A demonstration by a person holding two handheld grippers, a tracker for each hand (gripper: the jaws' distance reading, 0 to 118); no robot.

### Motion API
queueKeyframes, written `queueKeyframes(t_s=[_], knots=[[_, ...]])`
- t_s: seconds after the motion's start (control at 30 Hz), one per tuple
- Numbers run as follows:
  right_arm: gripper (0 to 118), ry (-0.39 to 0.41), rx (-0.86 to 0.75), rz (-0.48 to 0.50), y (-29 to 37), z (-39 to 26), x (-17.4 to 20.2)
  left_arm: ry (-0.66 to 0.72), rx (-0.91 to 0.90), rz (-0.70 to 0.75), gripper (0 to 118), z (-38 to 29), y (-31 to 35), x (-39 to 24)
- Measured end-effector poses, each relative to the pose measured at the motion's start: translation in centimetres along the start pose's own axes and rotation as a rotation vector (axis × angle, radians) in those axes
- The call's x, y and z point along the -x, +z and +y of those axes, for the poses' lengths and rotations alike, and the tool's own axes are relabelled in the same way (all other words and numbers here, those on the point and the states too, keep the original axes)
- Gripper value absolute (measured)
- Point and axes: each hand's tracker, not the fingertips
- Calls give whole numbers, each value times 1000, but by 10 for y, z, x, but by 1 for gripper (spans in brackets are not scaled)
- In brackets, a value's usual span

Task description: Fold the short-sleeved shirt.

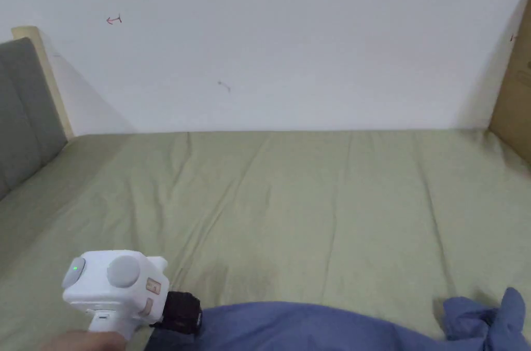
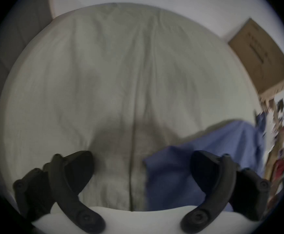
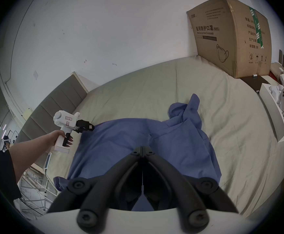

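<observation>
Hovering over the near edge of the bed, the left gripper (image 2: 142, 163) has its fingers (image 2: 73, 168) spread wide, with bare sheet and one corner of blue cloth showing between them; nothing is pinched there. Seen from the right gripper view, that same tool sits at the shirt's left edge, a hand (image 3: 62, 136) around its white handle, its black tips just at the hem or shoulder line, though I cannot tell whether they touch the fabric. The right gripper (image 3: 142, 149) has its fingers (image 3: 164, 166) pressed together, tips meeting. Blue cloth lies beyond and below them, but I cannot make out any of it caught between the tips, so whether it is gripping the shirt is unclear.

The short-sleeved shirt (image 3: 129, 143) lies on the bed (image 1: 311, 196), close to the person's side, spread roughly flat through the body but far from tidy. Its far right part is bunched into a raised, twisted peak, probably a sleeve or the collar end, and the near left corner droops over the mattress edge. No clean fold line shows anywhere.

My reading is that the folding has hardly begun: the garment is laid out but needs smoothing, the crumpled portion must be pulled flat, and all the folds themselves remain to be made.

Further out, a cardboard box (image 3: 230, 36) stands at the far right corner of the bed against the wall (image 1: 269, 30), and a grey padded headboard (image 1: 23, 108) closes the left end.
</observation>
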Motion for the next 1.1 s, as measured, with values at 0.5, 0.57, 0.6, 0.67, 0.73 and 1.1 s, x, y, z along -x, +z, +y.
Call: queueKeyframes(t_s=[0.5,0.57,0.6,0.67,0.73,1.1], knots=[[0,-90,-42,55,3,46,-43,42,-317,67,0,-37,81,-21],[0,-60,30,-26,-24,80,-57,70,-351,95,0,-40,95,-19],[3,-69,80,-61,-43,97,-65,55,-356,126,0,-41,99,-23],[84,-98,248,-142,-85,122,-81,3,-367,209,0,-43,105,-26],[107,-173,376,-136,-126,134,-98,-17,-356,214,0,-46,105,-30],[106,-114,583,-315,-246,116,-113,40,-278,199,0,-57,87,-13]])
